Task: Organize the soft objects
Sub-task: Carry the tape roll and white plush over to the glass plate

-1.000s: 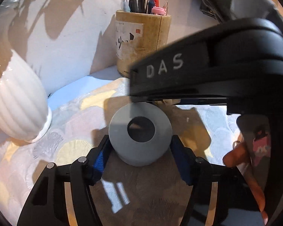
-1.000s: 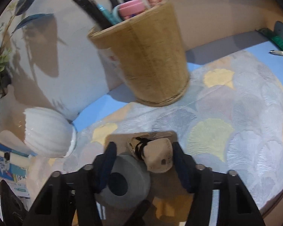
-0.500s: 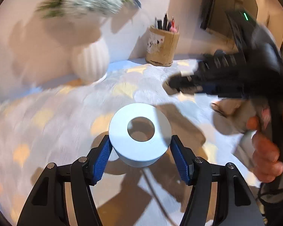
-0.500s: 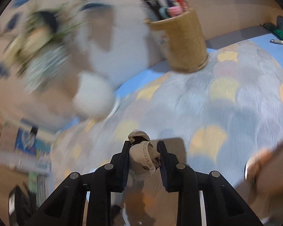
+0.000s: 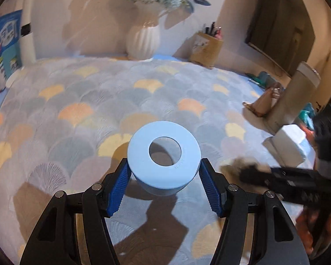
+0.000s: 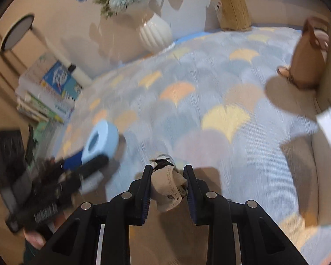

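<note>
A light blue foam ring (image 5: 164, 154) hangs above the fan-patterned cloth (image 5: 77, 101), and my left gripper (image 5: 164, 164) is shut on it, blue pads against its sides. In the right wrist view a beige lace-edged cloth bundle (image 6: 165, 187) with a dark tie sits between the pads of my right gripper (image 6: 168, 169); both pads touch it while the jaws are opening slightly. The blurred right gripper (image 5: 249, 174) shows low at the right of the left wrist view. The ring (image 6: 103, 137) and left gripper (image 6: 92, 156) appear blurred at the left of the right wrist view.
A white ribbed vase (image 5: 143, 39) with flowers and a woven pen holder (image 5: 206, 48) stand at the back by the wall. A brown bag (image 5: 264, 101), a tall grey container (image 5: 298, 97) and a white box (image 5: 289, 141) crowd the right. Books (image 6: 48, 92) are stacked at the left edge.
Both grippers have pulled back from the pen holder toward the near side of the table. The right gripper closed on the cloth bundle and carried it along; the left kept the ring.
</note>
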`<state>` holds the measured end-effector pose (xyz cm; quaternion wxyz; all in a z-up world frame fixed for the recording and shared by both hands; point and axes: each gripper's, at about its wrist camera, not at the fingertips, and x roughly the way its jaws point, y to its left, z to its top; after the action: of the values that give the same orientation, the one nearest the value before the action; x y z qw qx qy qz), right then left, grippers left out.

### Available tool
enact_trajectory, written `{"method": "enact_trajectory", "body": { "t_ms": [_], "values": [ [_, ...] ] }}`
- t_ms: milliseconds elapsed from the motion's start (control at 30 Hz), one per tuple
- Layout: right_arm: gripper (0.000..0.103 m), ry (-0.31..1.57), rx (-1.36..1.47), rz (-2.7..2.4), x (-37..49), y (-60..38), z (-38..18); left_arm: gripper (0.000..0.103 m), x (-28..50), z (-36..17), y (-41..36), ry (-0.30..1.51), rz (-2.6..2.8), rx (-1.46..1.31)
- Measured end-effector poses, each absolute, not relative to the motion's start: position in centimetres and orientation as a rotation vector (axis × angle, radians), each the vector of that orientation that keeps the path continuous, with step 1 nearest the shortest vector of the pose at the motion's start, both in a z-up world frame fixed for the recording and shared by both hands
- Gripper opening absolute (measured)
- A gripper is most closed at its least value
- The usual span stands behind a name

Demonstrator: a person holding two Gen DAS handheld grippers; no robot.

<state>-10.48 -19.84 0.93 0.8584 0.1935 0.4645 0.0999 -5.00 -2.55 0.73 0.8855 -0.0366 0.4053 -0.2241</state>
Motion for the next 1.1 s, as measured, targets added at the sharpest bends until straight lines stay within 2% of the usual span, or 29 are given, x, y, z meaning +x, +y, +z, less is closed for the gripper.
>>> {"method": "enact_trajectory", "body": {
  "t_ms": [33, 100, 133, 167, 433, 533, 600, 633, 867, 1100],
  "values": [
    [0.032, 0.982, 0.402, 0.212, -11.0, -19.8, 0.6, 0.061, -5.1, 0.8, -2.3, 0.834, -0.472, -0.089],
    [0.045, 0.965, 0.408, 0.241, -12.2, -19.8, 0.6, 0.062, -5.2, 0.8, -1.5, 0.823, -0.503, -0.144],
    [0.061, 0.952, 0.41, 0.266, -12.8, -19.7, 0.7, 0.062, -5.2, 0.6, -1.0, 0.826, -0.506, -0.166],
    [0.067, 0.941, 0.406, 0.27, -13.4, -19.7, 0.8, 0.062, -5.0, 0.5, -0.7, 0.829, -0.505, -0.185],
    [0.067, 0.904, 0.276, 0.185, -13.6, -17.0, 0.7, 0.062, -4.4, 0.1, 0.6, 0.84, -0.514, -0.283],
    [0.067, 0.888, 0.175, 0.146, -13.5, -15.3, 0.7, 0.062, -4.4, 0.1, 0.7, 0.841, -0.509, -0.284],
    [0.051, 0.872, 0.16, 0.137, -13.4, -15.2, 0.6, 0.062, -4.6, 0.2, 0.3, 0.835, -0.515, -0.262],
    [0.029, 0.871, 0.161, 0.157, -13.4, -15.4, 0.6, 0.062, -4.7, 0.4, 0.0, 0.831, -0.518, -0.24],
    [0.029, 0.845, 0.149, 0.171, -15.0, -16.4, 2.1, 0.062, -6.3, 1.8, -2.9, 0.798, -0.506, -0.069],
    [0.029, 0.721, 0.126, 0.087, -17.8, -20.7, 7.9, 0.062, -9.4, 7.1, -8.7, 0.689, -0.64, 0.008]
  ]
}}
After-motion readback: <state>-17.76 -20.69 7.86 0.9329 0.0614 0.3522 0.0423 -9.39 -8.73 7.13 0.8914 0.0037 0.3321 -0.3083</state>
